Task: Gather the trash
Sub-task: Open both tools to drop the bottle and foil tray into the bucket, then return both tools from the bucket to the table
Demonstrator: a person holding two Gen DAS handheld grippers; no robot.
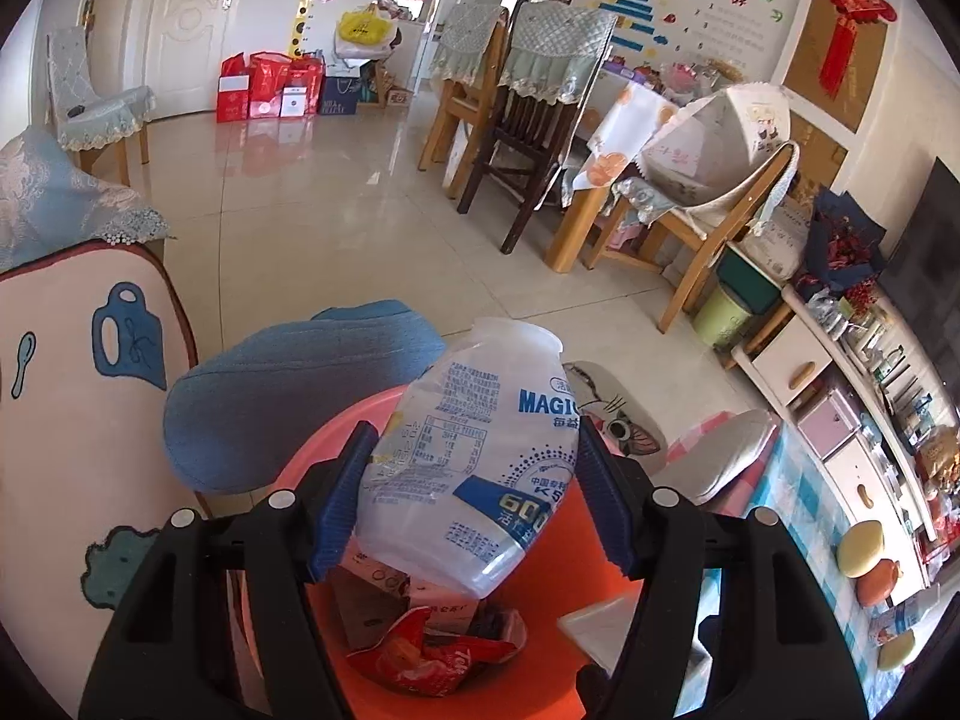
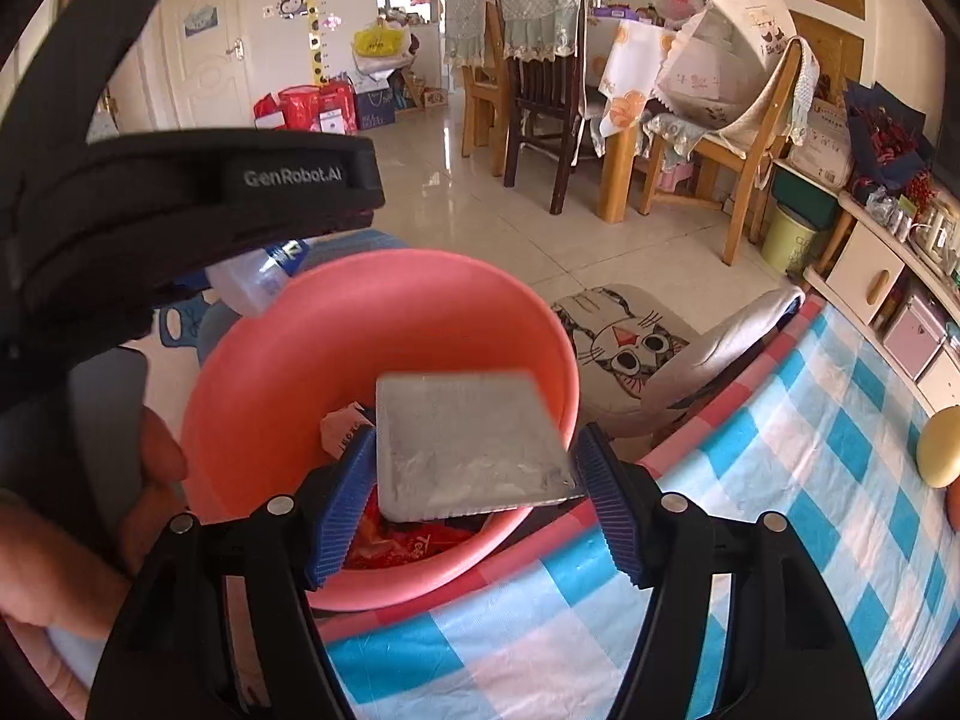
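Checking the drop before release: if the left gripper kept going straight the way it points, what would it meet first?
Most likely the trash in the pink basin: the left gripper, clamped on the plastic bottle, points down into it, and the red wrapper lies right below the bottle. Depth is hard to judge.

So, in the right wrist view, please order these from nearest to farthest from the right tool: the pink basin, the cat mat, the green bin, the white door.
1. Pink basin: directly under the right tool, at the table edge.
2. Cat mat: on the floor beyond the basin, to the right.
3. Green bin: far right, beside a wooden chair.
4. White door: back wall, upper left.
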